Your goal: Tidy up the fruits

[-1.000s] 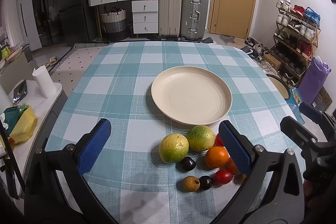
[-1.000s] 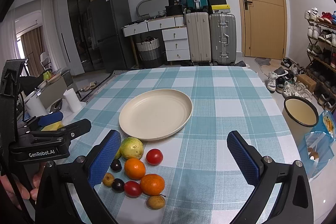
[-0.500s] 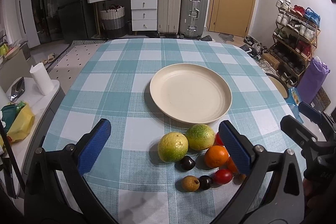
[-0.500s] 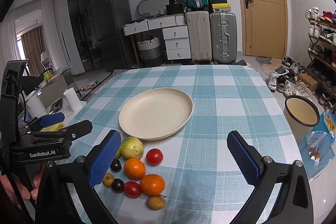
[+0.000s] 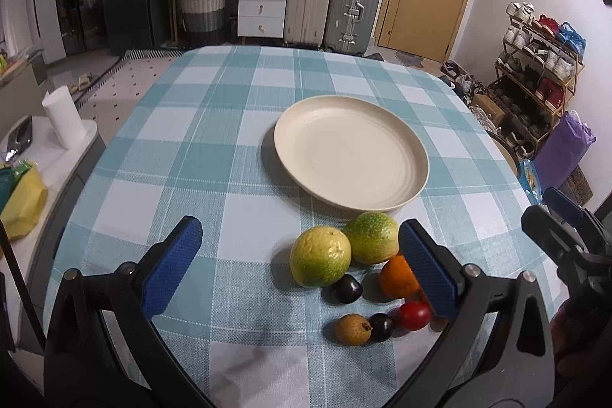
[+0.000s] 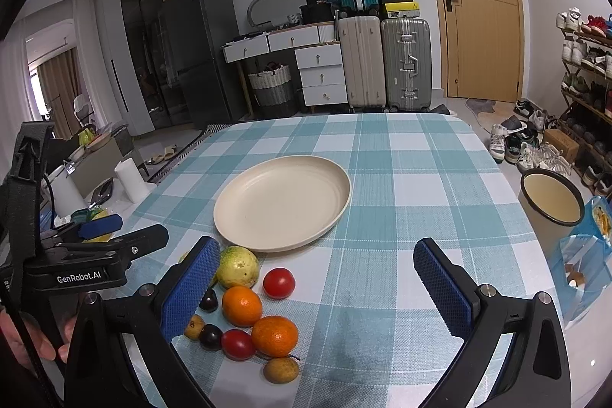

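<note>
Plate (image 5: 350, 151): cream, bare, on my checked tablecloth (image 5: 183, 155); I place everything else by it.
Fruit: a tight cluster just nearside of the plate, none on it; two yellow-green fruits (image 5: 320, 261) closest to its rim, then oranges (image 6: 241, 305), tomatoes (image 6: 279, 283), dark plums (image 5: 346, 288).
Left gripper (image 5: 300, 272): I hold its jaws wide apart, empty, above the cluster.
Right gripper (image 6: 325, 291): jaws wide apart, empty, nearside of the plate.
</note>
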